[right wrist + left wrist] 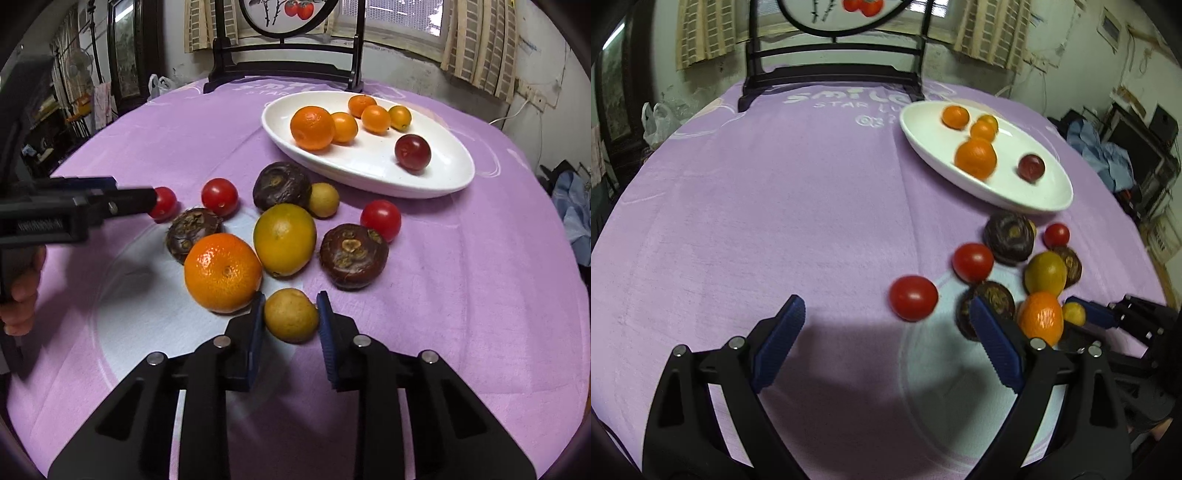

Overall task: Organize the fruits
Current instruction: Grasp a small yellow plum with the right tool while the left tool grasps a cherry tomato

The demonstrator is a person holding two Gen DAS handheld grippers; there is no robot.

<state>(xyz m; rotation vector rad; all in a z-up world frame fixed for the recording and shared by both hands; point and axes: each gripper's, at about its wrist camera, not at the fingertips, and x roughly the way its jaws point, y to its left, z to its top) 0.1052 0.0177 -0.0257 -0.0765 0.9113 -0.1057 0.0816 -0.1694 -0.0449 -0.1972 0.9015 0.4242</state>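
My right gripper is shut on a small yellow-brown round fruit that rests on the purple cloth, one blue pad pressing each side. Just beyond it lie an orange, a green-yellow citrus, dark brown water chestnuts and cherry tomatoes. The white oval plate at the back right holds oranges, kumquats and a dark red plum. My left gripper hangs open above the cloth with nothing between its pads, a red tomato just beyond its tips.
A black wooden stand with a round painted screen sits at the table's far edge. A hand holds the left gripper at the left. Bare purple cloth spreads left of the fruit pile; room clutter lies past the right edge.
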